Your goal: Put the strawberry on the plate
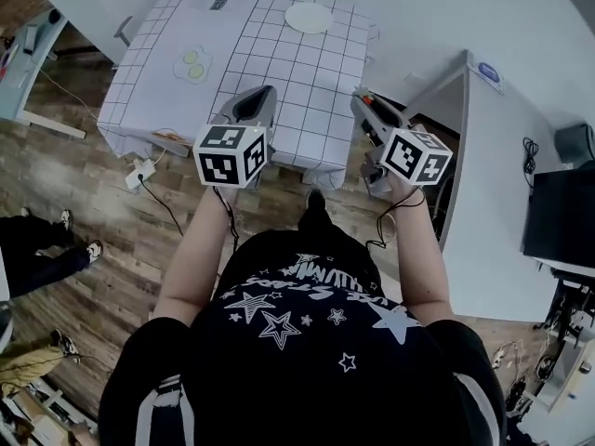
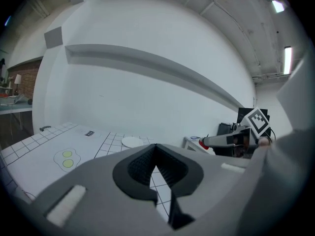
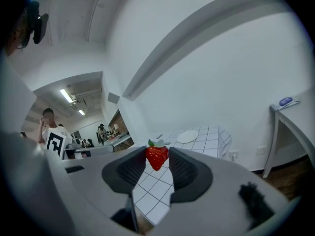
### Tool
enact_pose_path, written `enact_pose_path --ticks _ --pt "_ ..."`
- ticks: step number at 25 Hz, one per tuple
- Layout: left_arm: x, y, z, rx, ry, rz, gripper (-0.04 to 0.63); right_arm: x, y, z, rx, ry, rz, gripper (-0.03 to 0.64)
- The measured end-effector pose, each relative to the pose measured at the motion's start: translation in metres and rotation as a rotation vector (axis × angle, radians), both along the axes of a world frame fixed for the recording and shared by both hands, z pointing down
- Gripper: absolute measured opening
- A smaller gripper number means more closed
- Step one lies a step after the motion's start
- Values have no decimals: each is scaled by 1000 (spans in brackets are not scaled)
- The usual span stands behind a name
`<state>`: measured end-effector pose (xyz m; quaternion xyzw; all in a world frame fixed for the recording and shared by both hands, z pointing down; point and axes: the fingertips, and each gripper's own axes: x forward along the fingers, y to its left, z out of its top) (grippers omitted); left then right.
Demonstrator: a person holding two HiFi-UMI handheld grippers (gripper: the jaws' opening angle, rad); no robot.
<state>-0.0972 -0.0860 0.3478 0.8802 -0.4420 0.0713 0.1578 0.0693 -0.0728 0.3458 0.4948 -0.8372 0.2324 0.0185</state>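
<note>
Seemingly snug in right claw: strawberry.

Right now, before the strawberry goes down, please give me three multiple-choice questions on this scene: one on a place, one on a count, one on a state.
1. Where does the white plate lie?
A) near the far edge of the table
B) on the floor
C) on a chair

2. How many yellow-green circles are on the mat?
A) one
B) two
C) four

3. What is the state of the right gripper?
A) open and empty
B) lying on the table
C) shut on the strawberry

Answers:
1 A, the head view shows it at the table's far side.
2 B, two circles lie side by side.
3 C, its fingers press the red fruit from both sides.
</note>
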Motion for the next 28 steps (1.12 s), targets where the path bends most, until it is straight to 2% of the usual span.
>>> enact_pose_path --ticks 9,19,28 --pt "22 -71 -7 -2 -22 -81 9 23 -86 0 13 -50 -84 156" --pt "53 -127 -2 -17 -71 -133 9 52 -153 8 -1 -73 -144 156" --pt "43 -168 -6 -10 -78 -192 9 42 -210 24 -27 -68 -196 156"
